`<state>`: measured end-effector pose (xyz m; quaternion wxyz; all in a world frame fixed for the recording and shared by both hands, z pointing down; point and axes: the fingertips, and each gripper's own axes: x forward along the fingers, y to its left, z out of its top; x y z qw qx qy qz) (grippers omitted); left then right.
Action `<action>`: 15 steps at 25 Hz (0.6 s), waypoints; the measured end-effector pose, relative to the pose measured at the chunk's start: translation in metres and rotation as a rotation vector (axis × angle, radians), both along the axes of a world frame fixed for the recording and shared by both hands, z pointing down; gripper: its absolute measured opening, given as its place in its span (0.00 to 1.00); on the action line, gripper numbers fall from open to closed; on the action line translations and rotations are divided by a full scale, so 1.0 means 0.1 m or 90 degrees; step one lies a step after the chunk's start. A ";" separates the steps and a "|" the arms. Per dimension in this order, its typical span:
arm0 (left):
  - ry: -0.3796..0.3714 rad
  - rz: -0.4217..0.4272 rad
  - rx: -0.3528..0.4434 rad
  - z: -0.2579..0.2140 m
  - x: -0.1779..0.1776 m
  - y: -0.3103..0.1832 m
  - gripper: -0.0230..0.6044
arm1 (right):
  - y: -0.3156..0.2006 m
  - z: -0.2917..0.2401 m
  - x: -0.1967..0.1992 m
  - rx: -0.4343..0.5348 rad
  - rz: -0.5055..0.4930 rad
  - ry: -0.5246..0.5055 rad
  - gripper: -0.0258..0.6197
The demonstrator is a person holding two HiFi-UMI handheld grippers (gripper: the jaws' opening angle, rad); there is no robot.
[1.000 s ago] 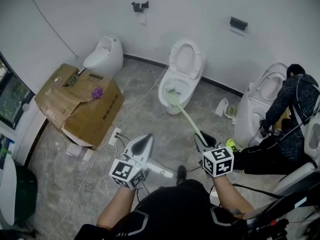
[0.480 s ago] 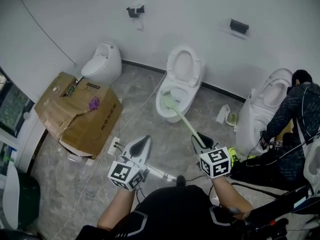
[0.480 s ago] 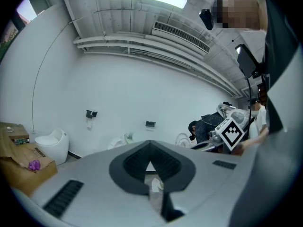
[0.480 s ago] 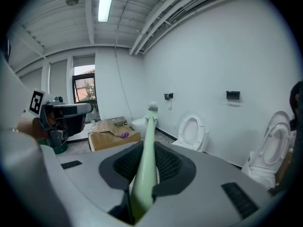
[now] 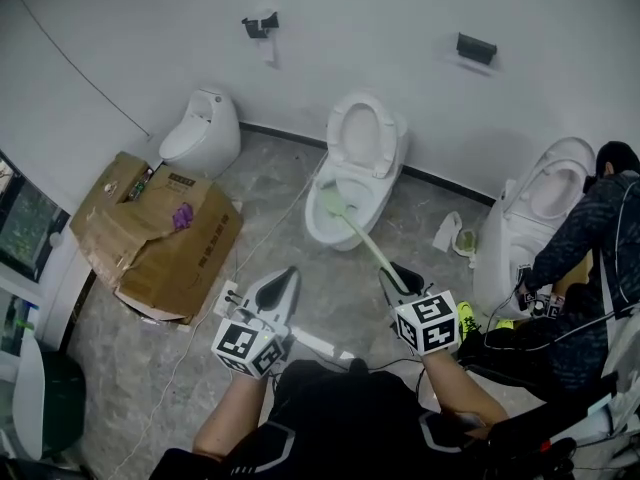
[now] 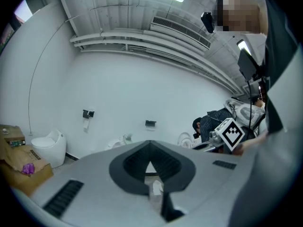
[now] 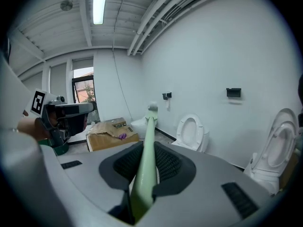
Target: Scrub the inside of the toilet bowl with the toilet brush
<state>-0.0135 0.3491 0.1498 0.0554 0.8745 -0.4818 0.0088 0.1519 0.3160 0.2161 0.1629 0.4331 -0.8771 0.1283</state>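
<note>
Over tiled floor (image 5: 270,223), right tongs (image 5: 397,274) grip toilet brush (image 5: 362,236); left tongs (image 5: 286,276) pinched shut.

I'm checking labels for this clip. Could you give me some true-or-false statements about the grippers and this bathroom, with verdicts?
1. The right gripper is shut on the pale green handle of the toilet brush. True.
2. The left gripper holds a sponge. False: its jaws are together on nothing.
3. The lid of the white middle toilet is down. False: it stands raised.
4. A brown cardboard box lies left of that toilet. True.
5. Nobody else is in the room. False: a person in dark clothes crouches by the white toilet at the right.
</note>
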 end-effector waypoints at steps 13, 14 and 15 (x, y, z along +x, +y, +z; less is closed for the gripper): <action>-0.031 0.013 -0.002 0.17 0.14 -0.42 0.04 | -0.43 0.18 0.08 -0.007 -0.006 -0.004 0.17; -0.030 0.015 -0.002 0.18 0.13 -0.46 0.04 | -0.47 0.19 0.06 -0.009 -0.006 -0.002 0.17; -0.029 0.017 -0.003 0.19 0.11 -0.51 0.04 | -0.52 0.20 0.04 -0.010 -0.005 0.000 0.17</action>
